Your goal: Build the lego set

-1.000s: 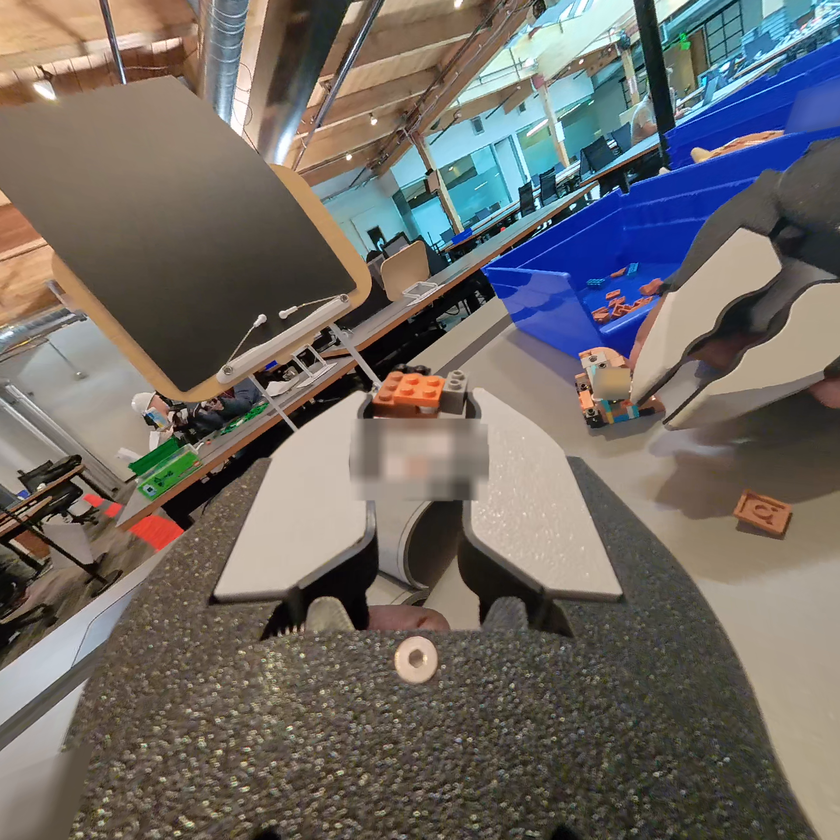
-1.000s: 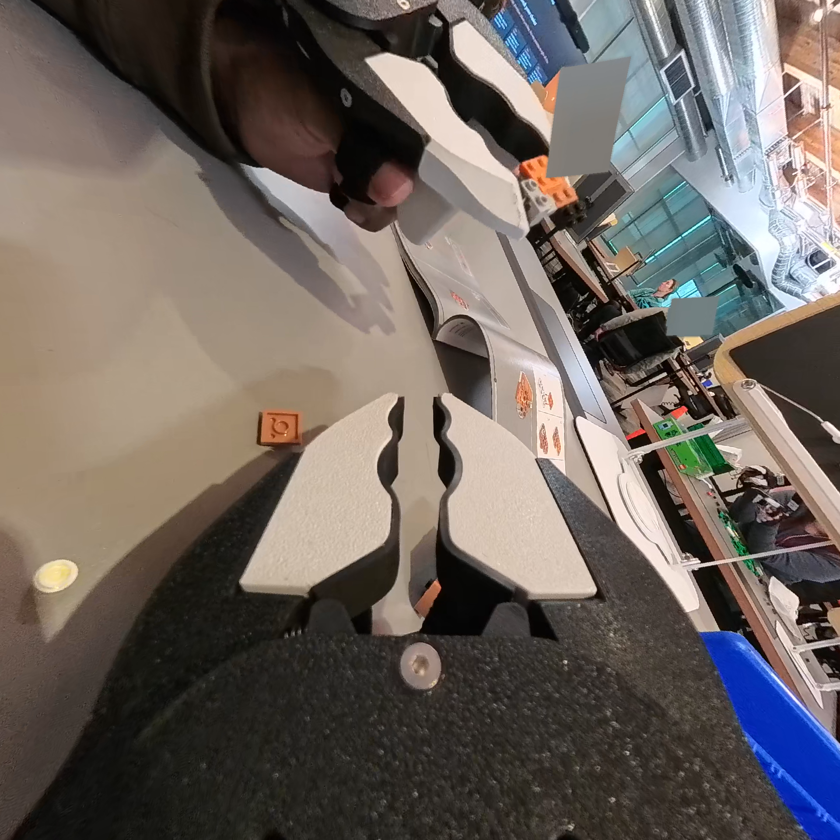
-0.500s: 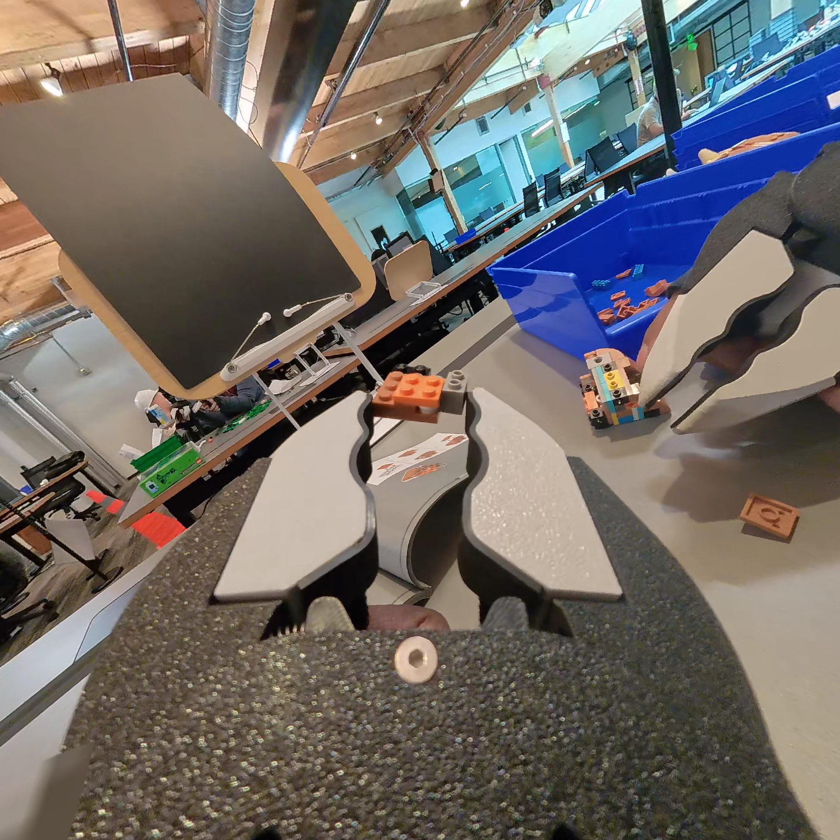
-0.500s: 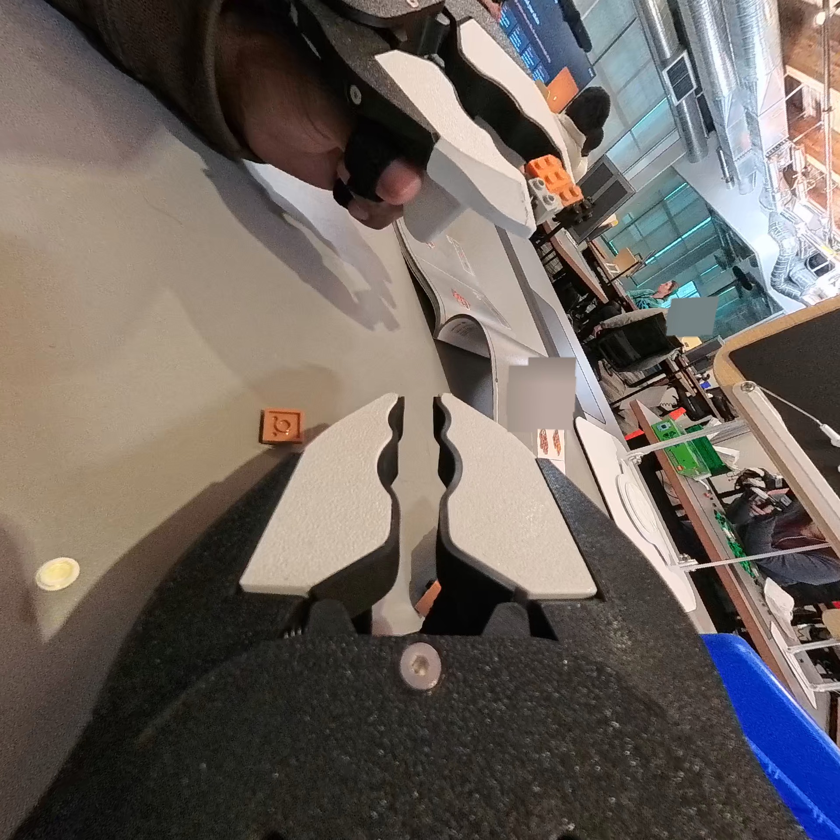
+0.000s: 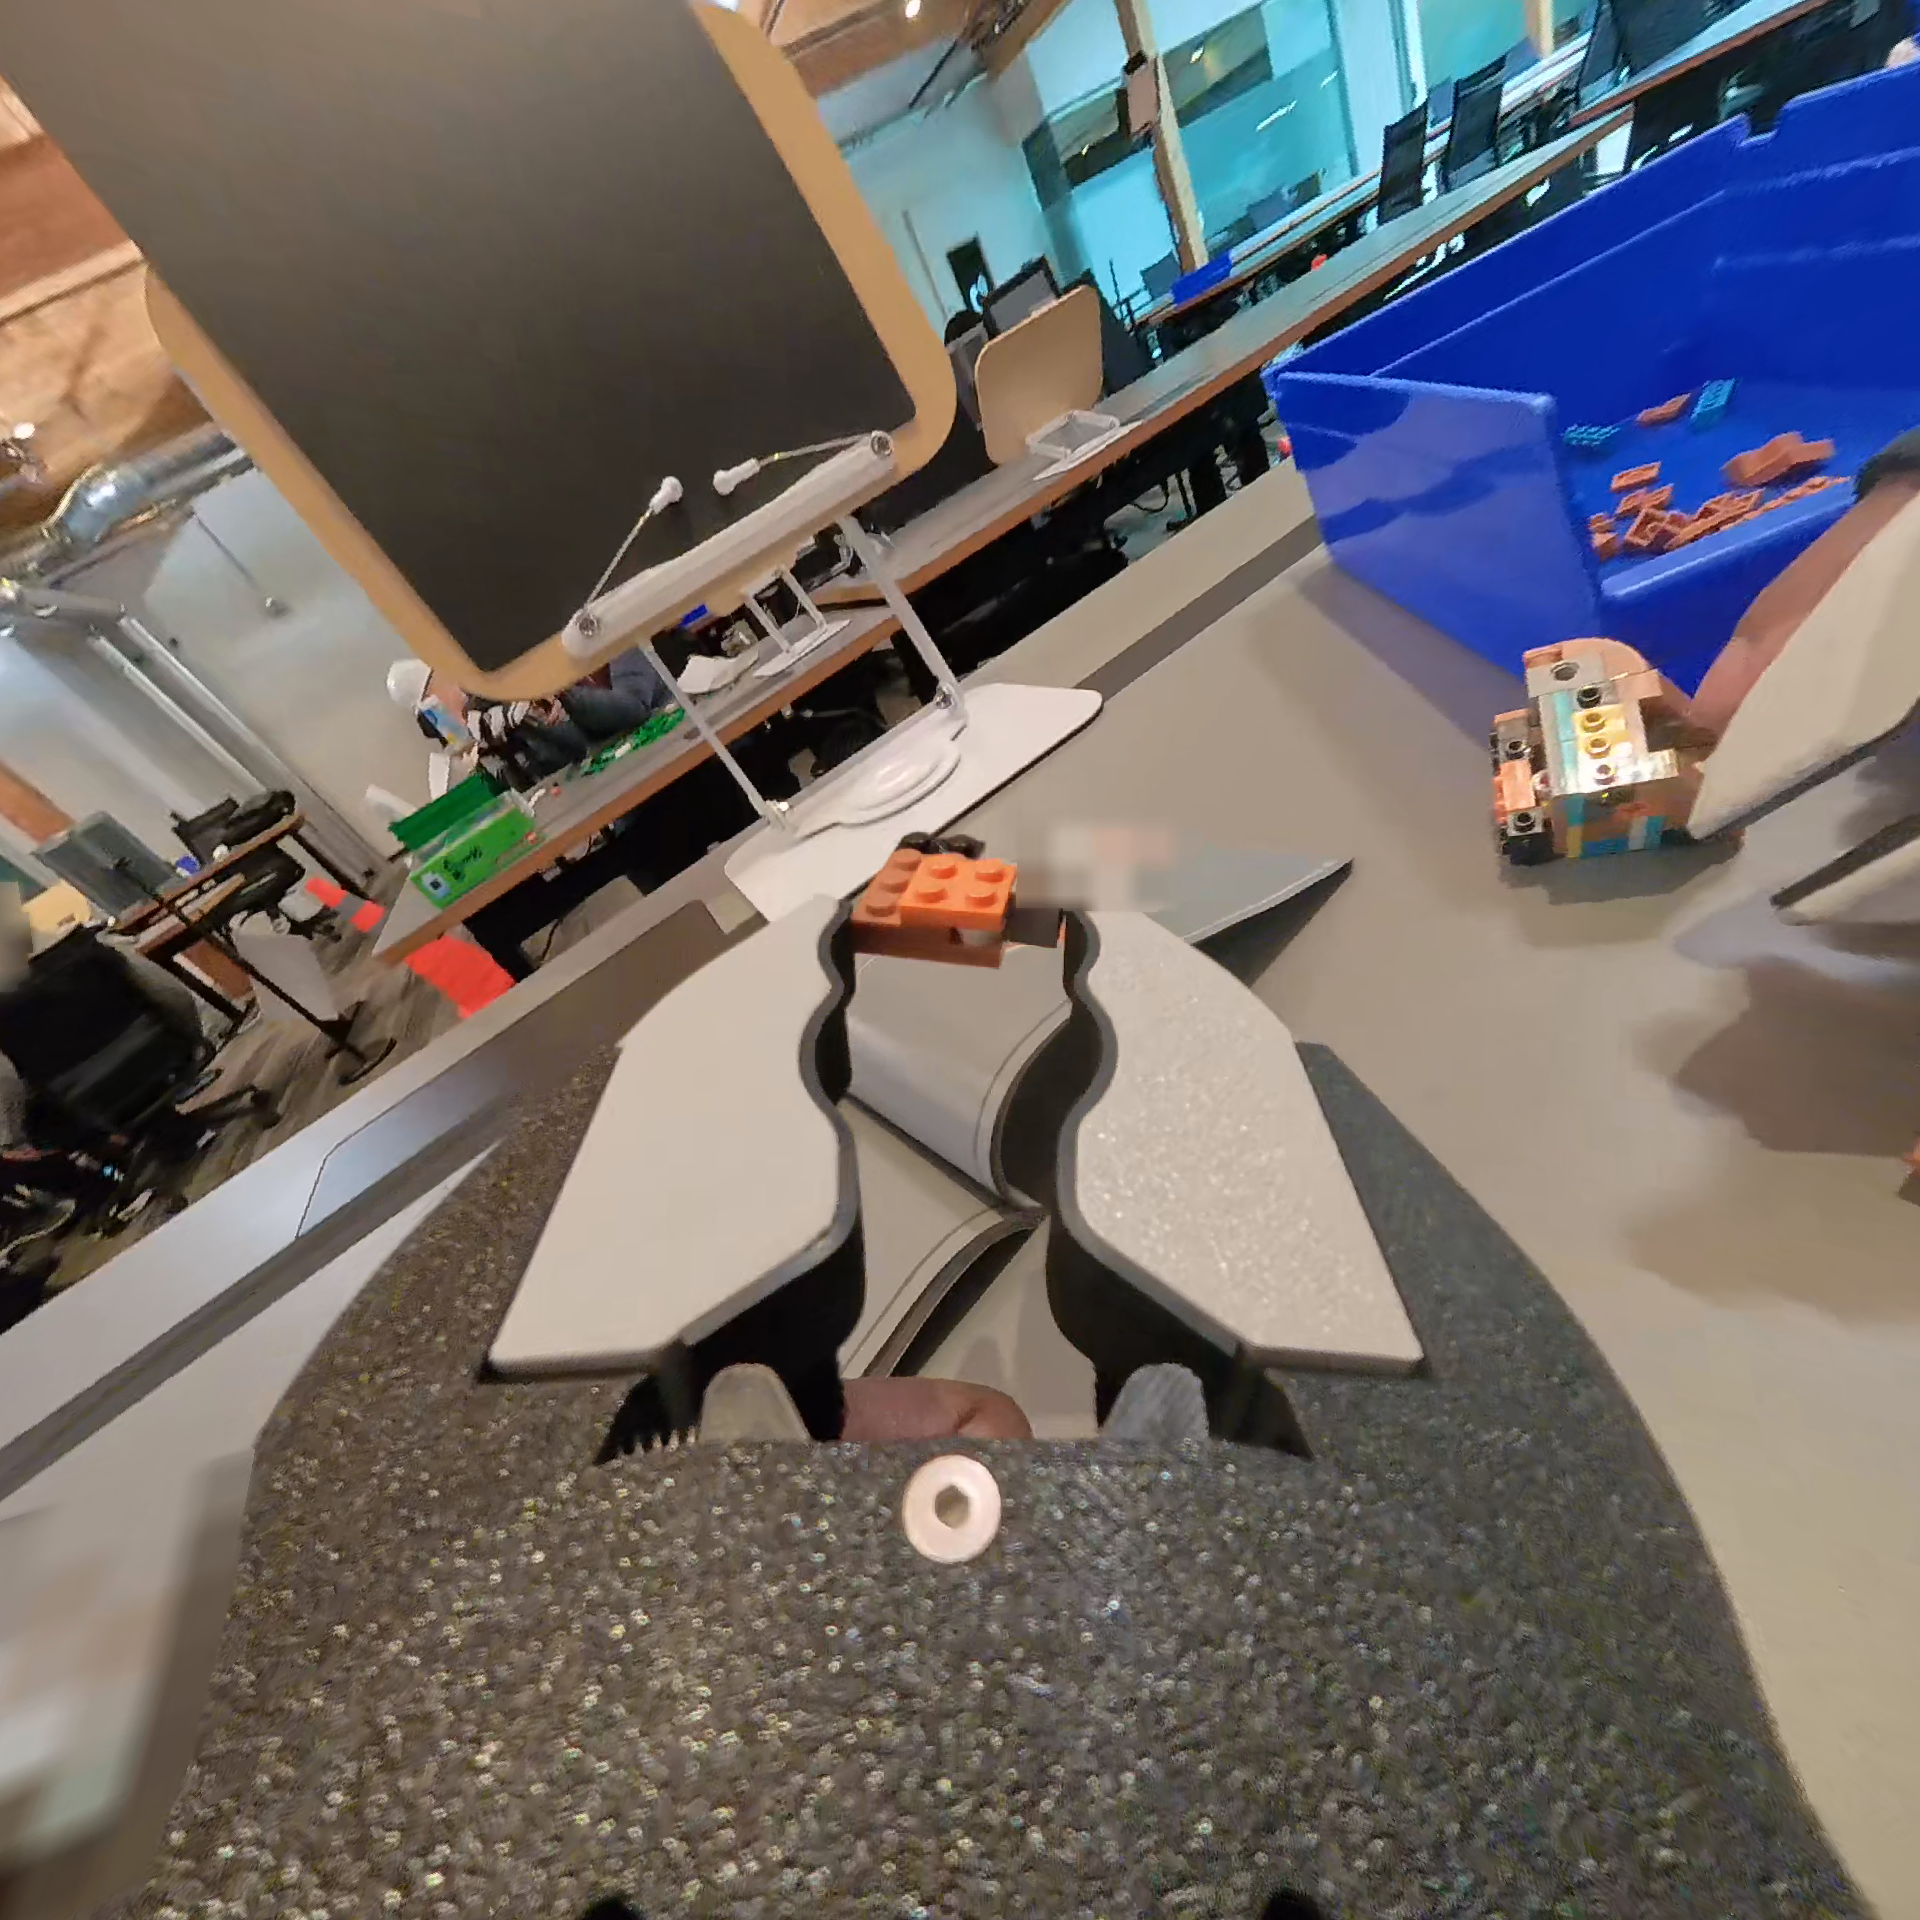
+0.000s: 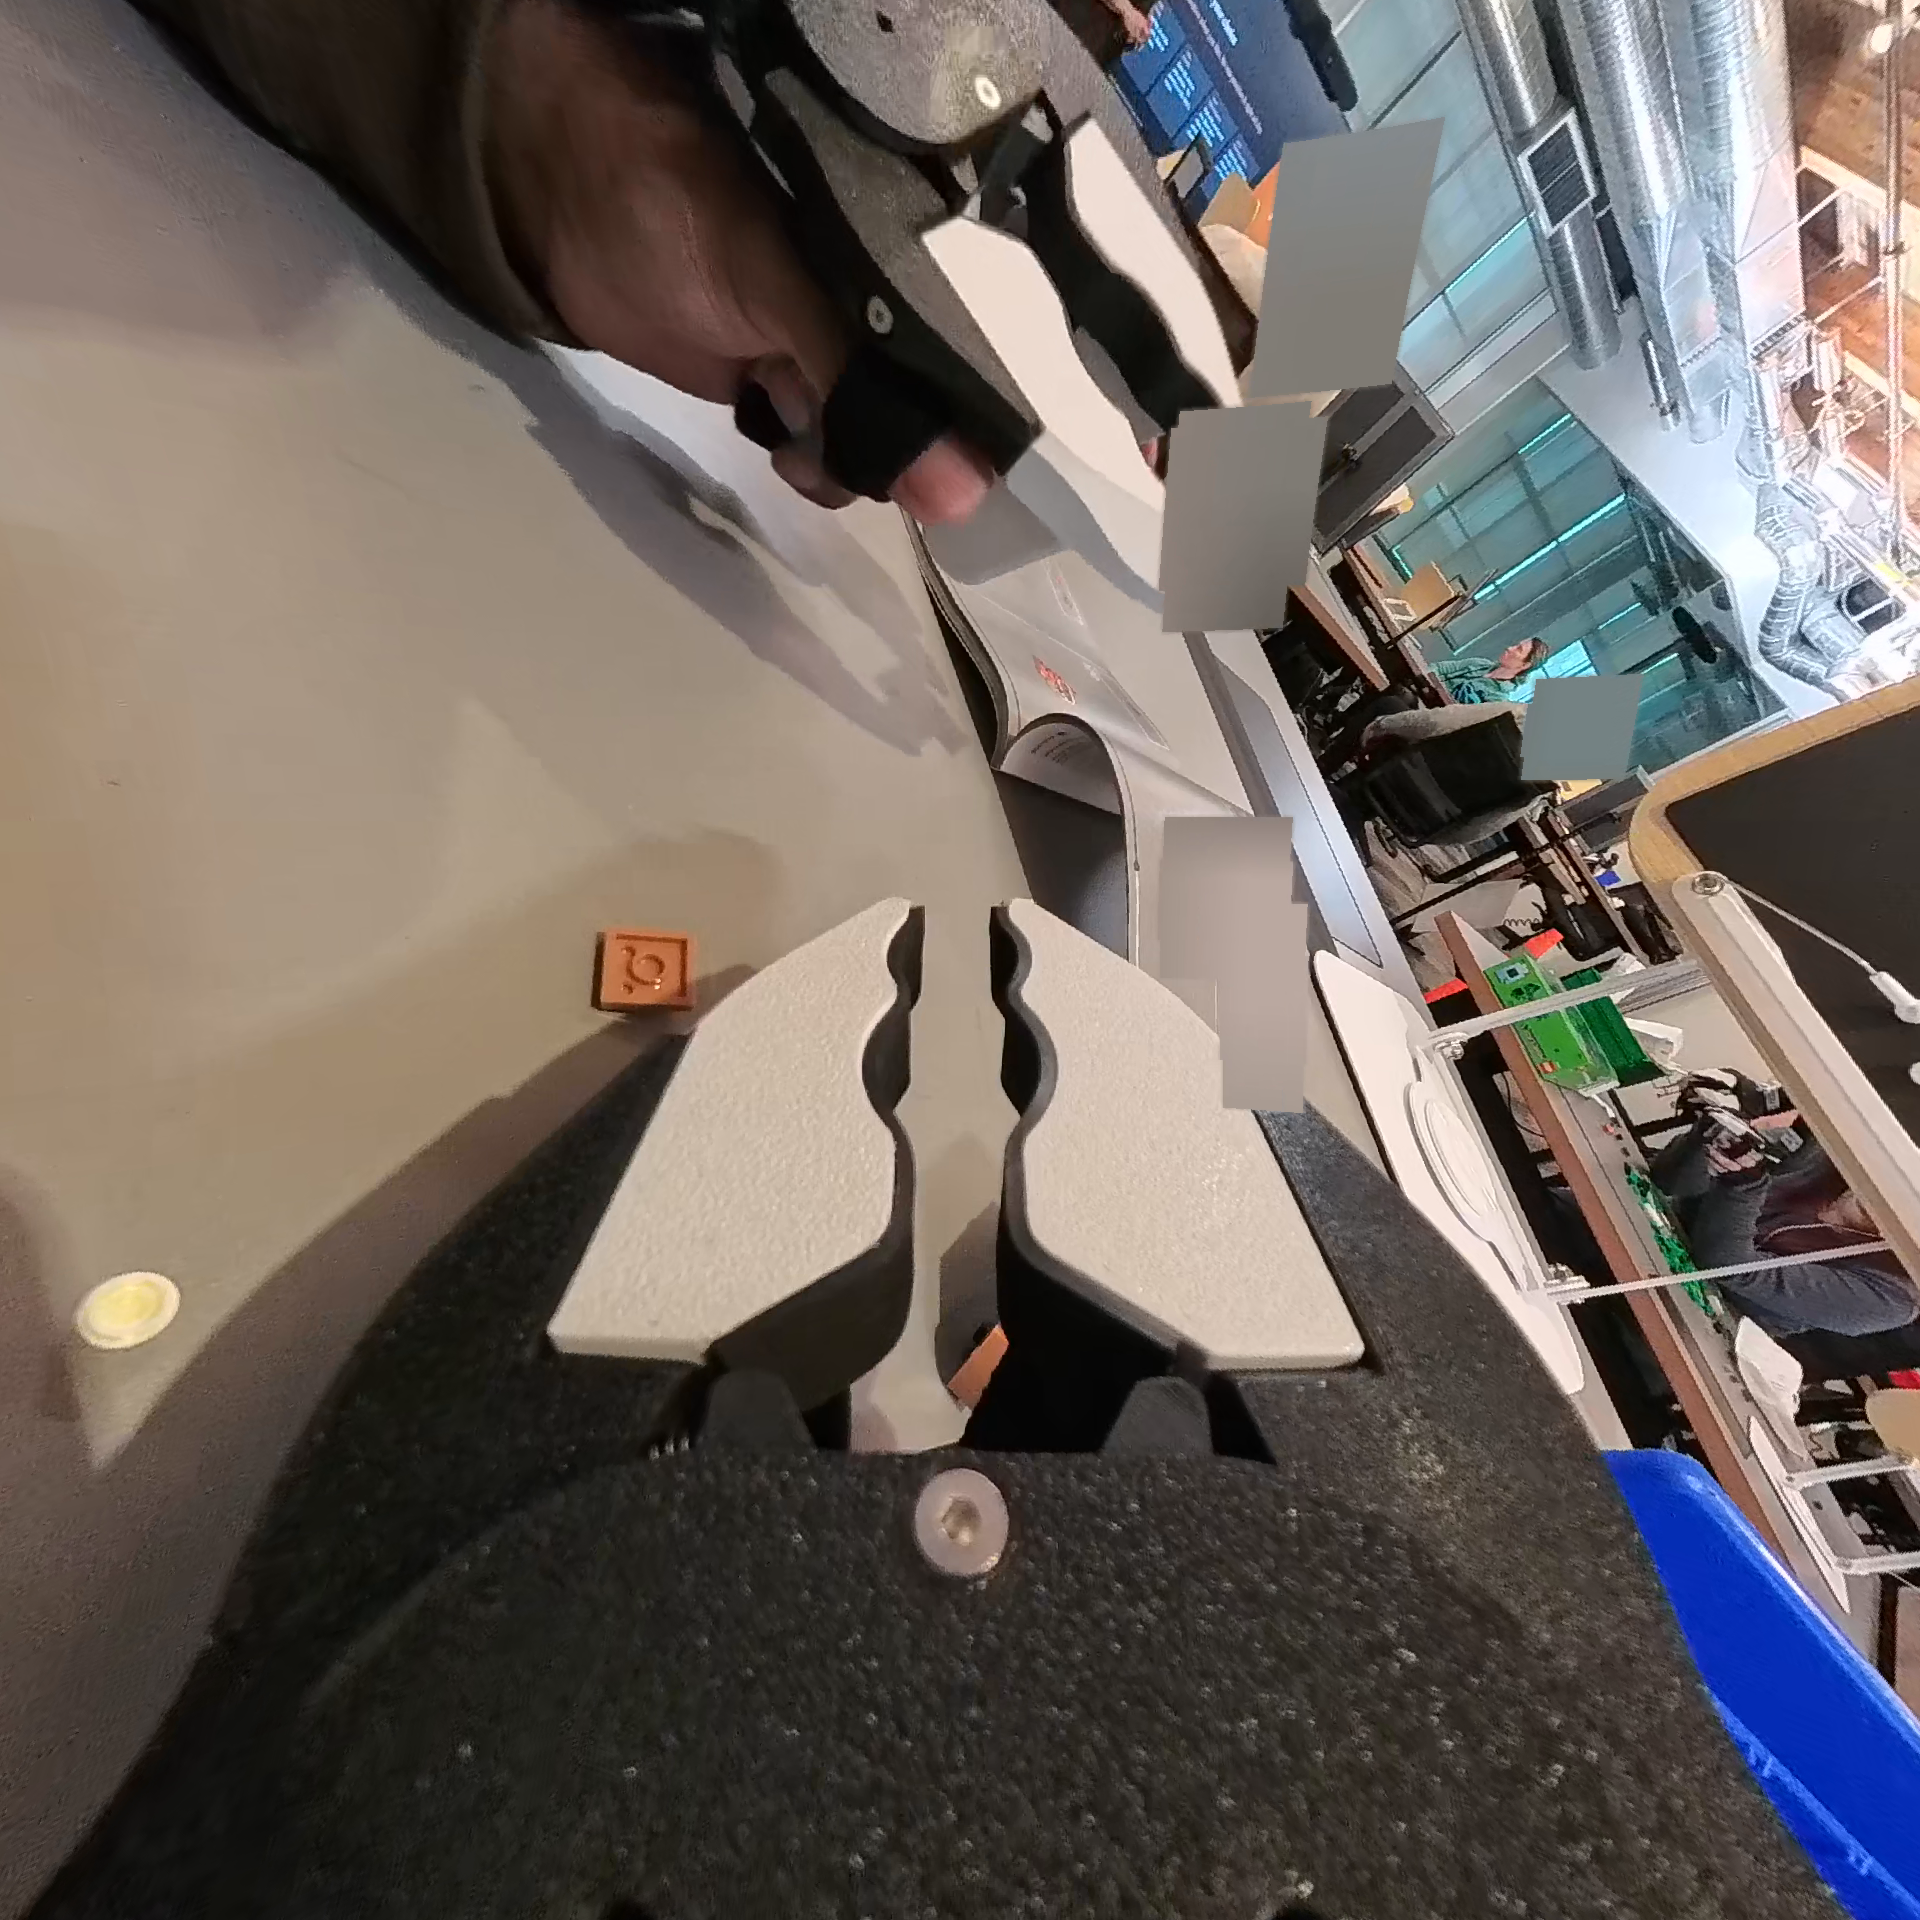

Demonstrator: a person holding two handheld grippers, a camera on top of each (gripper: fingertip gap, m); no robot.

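My left gripper (image 5: 951, 935) is shut on a small orange and brown brick assembly (image 5: 935, 902), held in the air above the open instruction booklet (image 5: 935, 1101). A partly built multicoloured model (image 5: 1579, 764) stands on the grey table at the right. My right gripper (image 6: 954, 920) has only a narrow gap between its fingers and nothing between the tips. In the left wrist view its fingers (image 5: 1808, 738) lie right beside the model. The left gripper (image 6: 1049, 312) shows at the top of the right wrist view, its tips hidden by grey patches.
A blue bin (image 5: 1434, 488) with loose bricks stands behind the model and also shows in the right wrist view (image 6: 1787, 1683). A tablet on a white stand (image 5: 499, 291) is at the back. A brown tile (image 6: 642, 971) and a pale round piece (image 6: 127, 1309) lie on the table. The right tips stand about 5 cm off the brown tile (image 6: 642, 971).
My left gripper has tilted down and moved closer to the table and model, still holding the brick assembly. The right gripper has hardly moved.
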